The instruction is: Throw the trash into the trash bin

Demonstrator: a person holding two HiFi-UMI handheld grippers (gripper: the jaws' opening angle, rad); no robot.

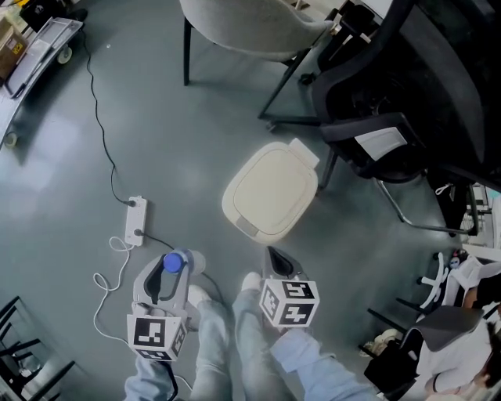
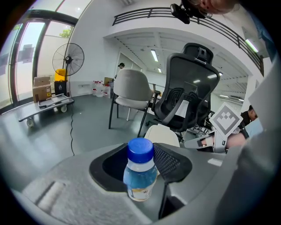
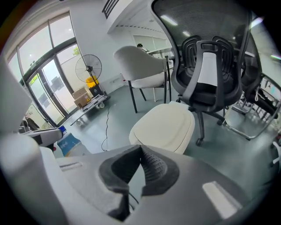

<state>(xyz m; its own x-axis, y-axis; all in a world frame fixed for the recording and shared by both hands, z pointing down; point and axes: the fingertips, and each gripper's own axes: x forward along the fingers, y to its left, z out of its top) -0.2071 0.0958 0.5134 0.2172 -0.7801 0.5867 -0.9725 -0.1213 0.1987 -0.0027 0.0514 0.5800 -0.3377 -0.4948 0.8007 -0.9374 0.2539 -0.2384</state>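
- My left tool [image 2: 140, 161] pinches a small clear bottle [image 2: 140, 169] between its dark pads, one pad on each side of the body.
- The bottle has a blue cap [image 2: 140, 151] and a bluish label, and it stands upright in the left gripper view with the cap rising above the pads.
- In the head view that bottle sits low and left, over the grey floor [image 1: 70, 157] and just in front of my pale trouser legs [image 1: 211, 329].
- My right tool [image 3: 139, 151] has its jaws pressed together at the tips, with nothing between them.
- The right tool points down toward the near edge of the trash bin [image 1: 270, 188].
- The trash bin is cream, with rounded corners, and its lid lies flat and closed; it stands on the floor ahead of both tools, closer to the right one.
- The bottle is apart from the trash bin, off to the bin's left and nearer to me.
- A black office chair [image 1: 391, 78] stands just beyond the bin on its right side, and a pale shell chair [image 1: 250, 23] on dark legs stands farther back.
- A white power strip [image 1: 135, 221] lies on the floor to the left of the bin, with a dark cable running away from it and a white cable looped beside it.
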